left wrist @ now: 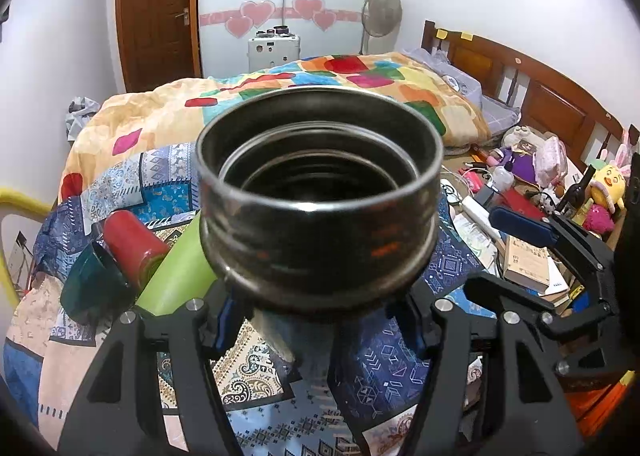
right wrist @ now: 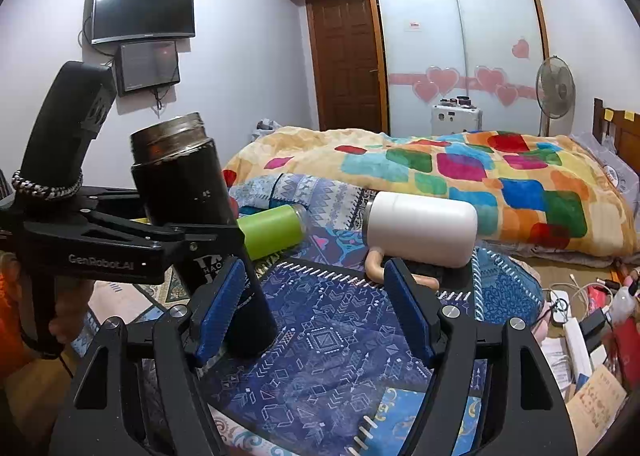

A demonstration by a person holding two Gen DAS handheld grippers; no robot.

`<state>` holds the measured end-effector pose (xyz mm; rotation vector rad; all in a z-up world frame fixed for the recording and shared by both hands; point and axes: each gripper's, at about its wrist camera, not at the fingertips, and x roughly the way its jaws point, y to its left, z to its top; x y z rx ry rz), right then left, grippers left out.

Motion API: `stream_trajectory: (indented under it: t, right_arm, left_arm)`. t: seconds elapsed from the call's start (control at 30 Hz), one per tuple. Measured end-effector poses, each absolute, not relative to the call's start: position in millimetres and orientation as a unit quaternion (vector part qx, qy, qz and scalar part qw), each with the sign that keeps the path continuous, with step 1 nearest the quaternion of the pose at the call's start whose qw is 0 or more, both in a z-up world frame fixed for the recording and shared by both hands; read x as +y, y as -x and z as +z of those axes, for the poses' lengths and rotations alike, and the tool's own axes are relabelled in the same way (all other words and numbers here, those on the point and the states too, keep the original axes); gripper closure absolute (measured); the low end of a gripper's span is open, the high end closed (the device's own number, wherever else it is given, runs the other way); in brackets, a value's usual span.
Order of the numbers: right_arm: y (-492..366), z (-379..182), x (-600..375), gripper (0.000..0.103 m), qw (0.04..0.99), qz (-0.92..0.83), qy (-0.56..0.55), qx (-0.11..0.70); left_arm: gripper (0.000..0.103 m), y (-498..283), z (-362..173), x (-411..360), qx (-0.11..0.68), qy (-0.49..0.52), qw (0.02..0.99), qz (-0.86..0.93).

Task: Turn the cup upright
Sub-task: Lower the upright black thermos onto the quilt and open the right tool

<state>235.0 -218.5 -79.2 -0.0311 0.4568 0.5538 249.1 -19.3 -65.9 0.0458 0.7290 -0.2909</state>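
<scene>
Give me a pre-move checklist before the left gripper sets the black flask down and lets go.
1. Left gripper shut on black flask: ok.
2. Flask mouth up: ok, open rim on top, body leaning slightly.
3. Flask base on the blue quilt: cannot tell, the right gripper's finger hides it.
4. Right gripper open, holding nothing: ok.
5. Landing spot free: ok, green bottle and white bottle lie farther back.
6. Flask empty: cannot tell, inside is dark.
</scene>
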Motion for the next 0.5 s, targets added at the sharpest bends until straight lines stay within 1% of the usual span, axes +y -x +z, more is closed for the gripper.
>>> stream_trajectory:
  t: [0.17,0.23,0.3,0.5]
  right_arm:
    - [-229.9,-74.0,-221.6,0.034,0.939,0.264,0.014,0.219]
    - [-226.5,-69.8,-223.2,0.034,0.94,0.263,0.011,0.217]
    - [-218.9,-63.1,-225.2,0.034,0.943,0.26,0.008,0.209]
    - [-194.8,-36.9,-226.6,0.034,0.949,0.26,-0.003,0.179]
  left_arm:
    - [0.038,-245.0,-62.3,-19.3,0.35,-0.02,0.926,-0.139]
    - [0.035,-239.9,-58.4,-17.2,0.344,-0.018,0.929,-0.133]
    - [0.033,-232.3,-53.5,-11.6,0.339,-0.013,0.931,-0.132]
    - [0.033,-189.2,-29.1,5.3,0.293,0.001,0.949,-0.113]
